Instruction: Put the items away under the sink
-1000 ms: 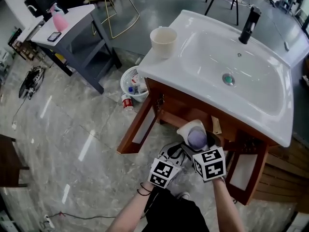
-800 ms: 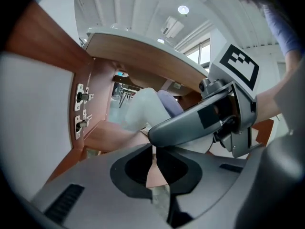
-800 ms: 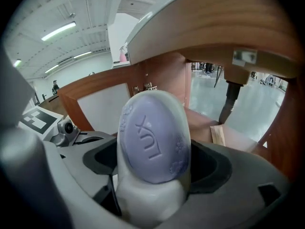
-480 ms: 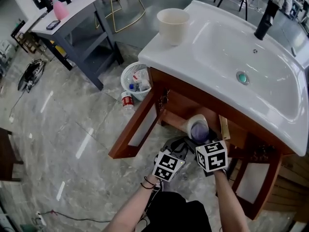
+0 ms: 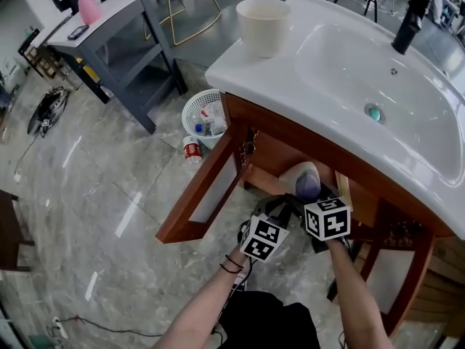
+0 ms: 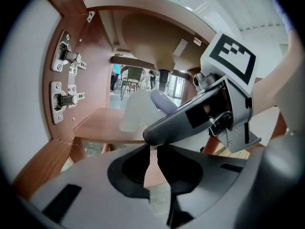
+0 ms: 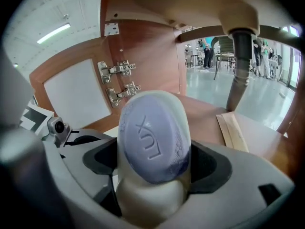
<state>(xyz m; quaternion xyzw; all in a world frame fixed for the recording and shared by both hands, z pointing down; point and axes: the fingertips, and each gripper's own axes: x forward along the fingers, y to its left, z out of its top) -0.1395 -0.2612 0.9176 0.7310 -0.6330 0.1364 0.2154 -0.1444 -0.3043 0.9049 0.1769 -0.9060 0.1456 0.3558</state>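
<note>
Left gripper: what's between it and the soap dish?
In the left gripper view, the right gripper crosses between the left gripper and the white soap dish holding a lilac soap bar.

The left forearm [image 5: 207, 307] and right forearm [image 5: 354, 297] reach forward and down, close side by side. The left gripper [image 6: 151, 162] is level, its jaws almost together with nothing between them. The right gripper [image 7: 153, 175], just right of it and slightly farther, clamps a soap dish [image 7: 152, 128].

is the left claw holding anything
No, in the left gripper view the jaws of the left claw sit nearly together, with nothing in the narrow slit between them.
</note>
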